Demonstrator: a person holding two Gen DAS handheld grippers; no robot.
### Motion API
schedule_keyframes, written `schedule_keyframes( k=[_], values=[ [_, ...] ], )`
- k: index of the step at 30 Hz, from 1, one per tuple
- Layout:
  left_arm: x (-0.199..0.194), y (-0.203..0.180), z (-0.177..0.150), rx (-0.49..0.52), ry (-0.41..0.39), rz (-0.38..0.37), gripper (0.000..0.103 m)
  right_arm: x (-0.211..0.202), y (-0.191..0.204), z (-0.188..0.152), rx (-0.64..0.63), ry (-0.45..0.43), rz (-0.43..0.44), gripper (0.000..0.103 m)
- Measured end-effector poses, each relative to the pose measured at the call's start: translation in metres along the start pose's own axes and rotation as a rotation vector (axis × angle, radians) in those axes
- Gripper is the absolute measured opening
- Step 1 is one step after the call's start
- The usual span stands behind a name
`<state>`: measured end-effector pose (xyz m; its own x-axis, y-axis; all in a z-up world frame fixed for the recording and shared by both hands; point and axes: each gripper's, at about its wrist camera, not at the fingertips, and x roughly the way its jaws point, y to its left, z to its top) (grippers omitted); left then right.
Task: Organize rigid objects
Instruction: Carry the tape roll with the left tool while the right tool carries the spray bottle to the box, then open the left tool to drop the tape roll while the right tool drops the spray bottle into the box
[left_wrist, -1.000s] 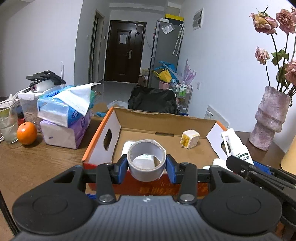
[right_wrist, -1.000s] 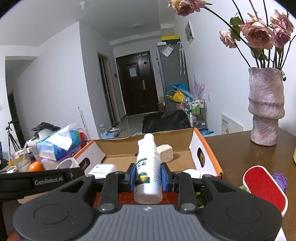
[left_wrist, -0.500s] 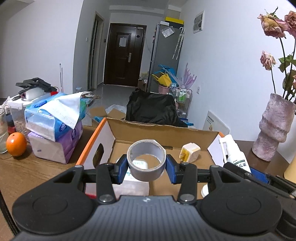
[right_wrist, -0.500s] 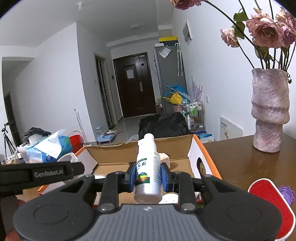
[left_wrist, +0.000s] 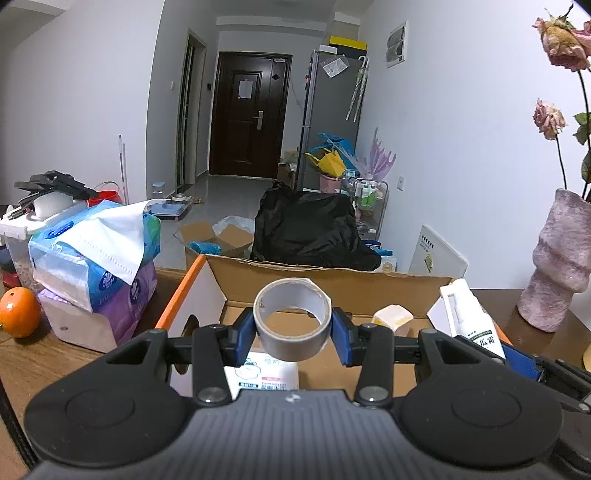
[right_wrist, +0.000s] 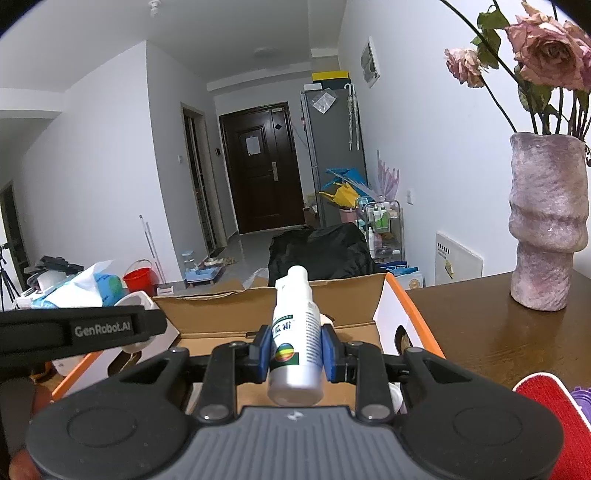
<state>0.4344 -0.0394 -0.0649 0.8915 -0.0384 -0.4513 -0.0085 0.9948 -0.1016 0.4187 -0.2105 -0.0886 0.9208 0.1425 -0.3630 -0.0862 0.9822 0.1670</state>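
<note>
A: What is each tool gripping?
B: The left tool (left_wrist: 293, 338) is clenching a tape roll (left_wrist: 291, 319), its hole facing the camera; the right tool (right_wrist: 295, 354) is clamping a bottle (right_wrist: 295, 347), long axis upright.
A: And the box (left_wrist: 332, 280)?
B: It is sitting directly ahead and below both, near the surface's (right_wrist: 480, 332) far edge, a hallway opening behind.

White spray bottle (right_wrist: 294, 339) between blue fingers (right_wrist: 261, 352), seemingly above the cardboard box (right_wrist: 280, 308).
</note>
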Motion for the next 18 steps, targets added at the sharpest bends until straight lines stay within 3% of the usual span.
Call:
schedule_keyframes(
  k=[18],
  values=[
    [0.016,-0.004,0.0,0.034,0.014,0.024,0.045,0.017,0.001,0.001,-0.012,0.022,-0.012,0.027]
  ],
)
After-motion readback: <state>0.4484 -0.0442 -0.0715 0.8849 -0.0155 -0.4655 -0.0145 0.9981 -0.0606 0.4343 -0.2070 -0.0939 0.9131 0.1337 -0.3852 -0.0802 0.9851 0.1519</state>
